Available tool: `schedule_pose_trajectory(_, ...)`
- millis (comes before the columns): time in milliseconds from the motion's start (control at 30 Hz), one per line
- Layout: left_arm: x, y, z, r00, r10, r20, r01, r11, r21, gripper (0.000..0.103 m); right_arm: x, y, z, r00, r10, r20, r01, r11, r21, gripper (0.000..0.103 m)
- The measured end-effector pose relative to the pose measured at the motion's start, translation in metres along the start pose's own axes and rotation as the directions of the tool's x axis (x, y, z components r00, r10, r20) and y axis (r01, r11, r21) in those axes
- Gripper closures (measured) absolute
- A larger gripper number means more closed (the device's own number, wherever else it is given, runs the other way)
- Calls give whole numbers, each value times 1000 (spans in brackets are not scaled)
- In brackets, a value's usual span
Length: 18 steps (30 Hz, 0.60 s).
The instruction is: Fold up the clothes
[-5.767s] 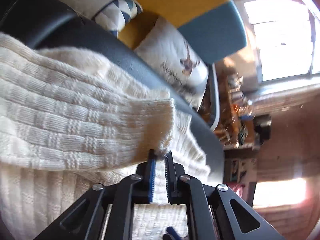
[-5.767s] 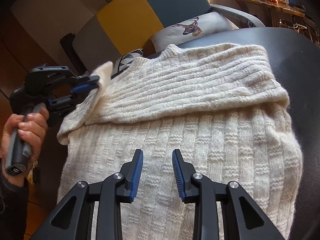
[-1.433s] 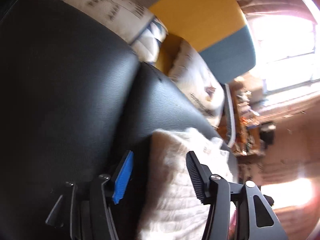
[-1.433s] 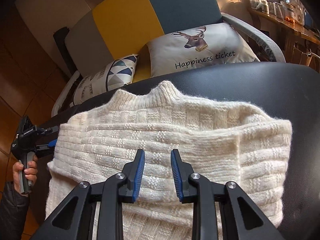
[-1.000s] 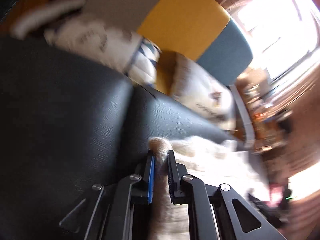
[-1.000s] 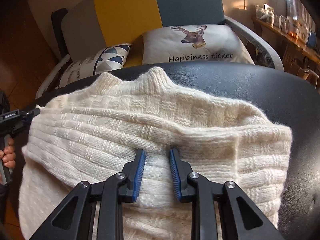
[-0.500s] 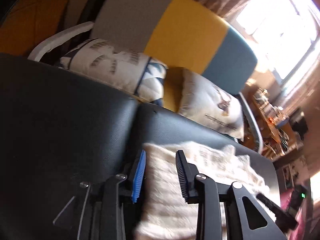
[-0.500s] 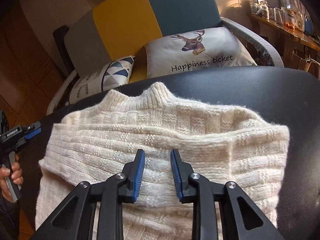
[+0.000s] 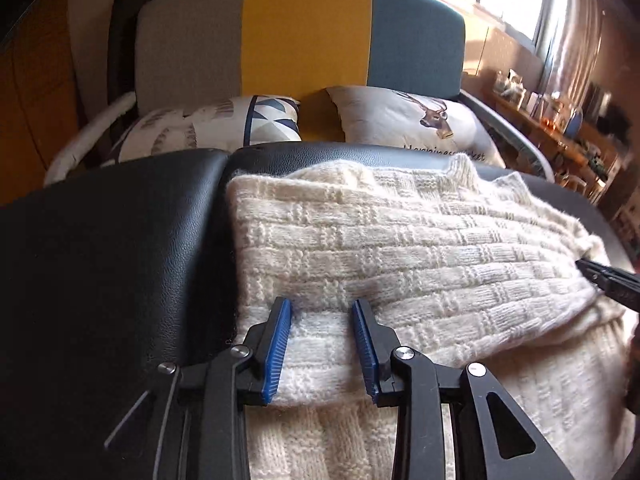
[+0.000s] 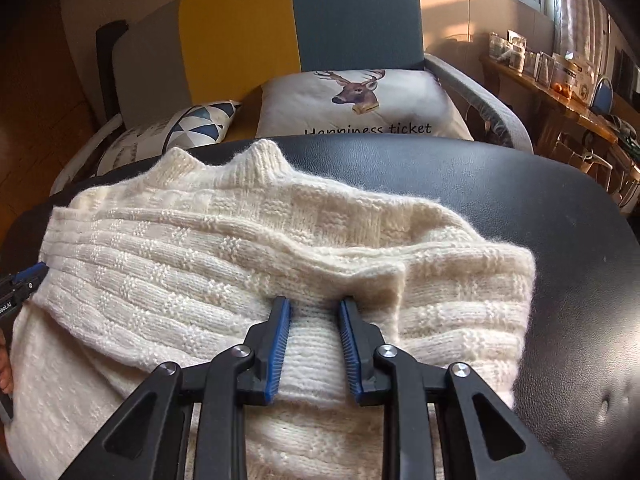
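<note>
A cream knitted sweater (image 9: 400,248) lies on a black leather surface (image 9: 120,264), its collar toward the sofa and a sleeve folded across its chest. My left gripper (image 9: 321,308) is open, its blue pads straddling the folded sleeve's near edge at the sweater's left side. My right gripper (image 10: 314,304) is open too, its pads either side of the sleeve's hem near the sweater (image 10: 224,256) middle. The right gripper's tip (image 9: 608,280) shows at the left view's right edge. The left gripper's tip (image 10: 20,280) shows at the right view's left edge.
Behind the leather surface (image 10: 520,200) stands a sofa (image 9: 304,28) with a grey, yellow and teal back. On it lie a deer pillow (image 10: 360,100) and a triangle-pattern pillow (image 10: 196,120). A wooden shelf (image 10: 560,80) with small items runs along the right wall.
The left gripper, shut on the sweater's left edge a second ago, has opened and swung round to face the sofa. The right gripper has nudged forward to the sleeve's hem.
</note>
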<state>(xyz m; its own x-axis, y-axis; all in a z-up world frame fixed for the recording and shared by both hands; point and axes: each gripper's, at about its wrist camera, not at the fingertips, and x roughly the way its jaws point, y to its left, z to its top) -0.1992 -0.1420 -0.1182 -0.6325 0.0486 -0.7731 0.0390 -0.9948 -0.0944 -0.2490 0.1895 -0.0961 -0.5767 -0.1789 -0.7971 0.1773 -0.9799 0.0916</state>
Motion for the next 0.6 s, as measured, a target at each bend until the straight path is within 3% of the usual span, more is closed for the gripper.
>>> schedule_pose_trajectory(133,-9,14,8,999,-38,-31,35,995,-95,70,-21,-16,4,997,78,-10,-76,989,125,77)
schedule_pose_trajectory(267,-51,30,-8,996,-77,31,82,974,-210,62,-64,-30,-27,988,143,50,-151,962,228,75)
schedule_pose_trajectory(367,-80,48,-41,990,-134,42,140,942,-303,55,-91,-43,-66,976,211,50,-217,931,294,75)
schedule_pose_trajectory(467,-105,67,-83,980,-197,31,195,907,-374,55,-119,-61,-110,965,260,41,-257,895,365,74)
schedule_pose_trajectory(600,-133,83,-134,966,-259,-19,232,893,-386,53,-156,-88,-162,954,299,15,-275,857,436,71)
